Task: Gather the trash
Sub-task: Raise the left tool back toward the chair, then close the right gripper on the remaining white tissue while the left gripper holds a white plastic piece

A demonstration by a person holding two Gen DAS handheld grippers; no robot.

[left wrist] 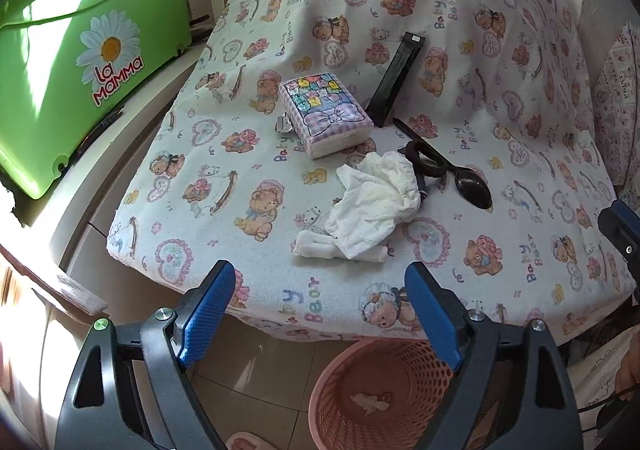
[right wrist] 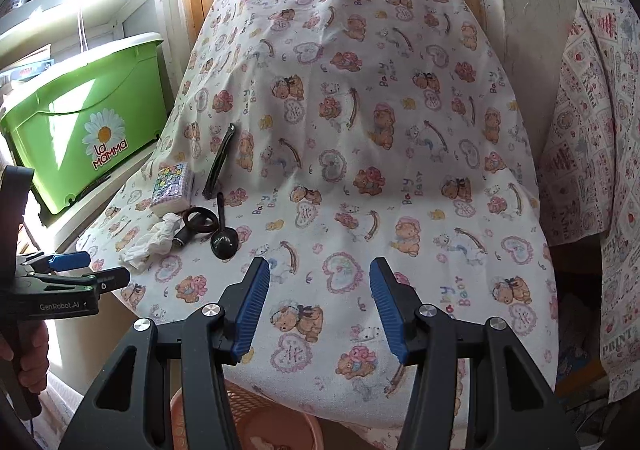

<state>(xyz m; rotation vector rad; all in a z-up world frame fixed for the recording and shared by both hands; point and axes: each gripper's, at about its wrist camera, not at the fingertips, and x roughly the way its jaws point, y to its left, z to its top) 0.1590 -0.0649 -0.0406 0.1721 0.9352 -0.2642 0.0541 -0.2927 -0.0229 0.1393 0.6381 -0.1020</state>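
1 scrap is seen already in the pink basket [left wrist: 384, 390]; the crumpled tissue [left wrist: 372, 205] remains uncollected on the cloth-covered bench [left wrist: 208, 217]. Left gripper [left wrist: 320, 310] and right gripper [right wrist: 320, 310] are held spread, empty.

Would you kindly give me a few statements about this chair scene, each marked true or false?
1. The crumpled tissue lies on the bear-print cloth. True.
2. The left gripper is shut on the tissue. False: its jaws stand open, with nothing between them.
3. The black spoon lies in the pink basket. False: it lies on the cloth, beside the tissue.
4. The tissue pack lies beyond the crumpled tissue. True.
5. The right gripper holds nothing. True.
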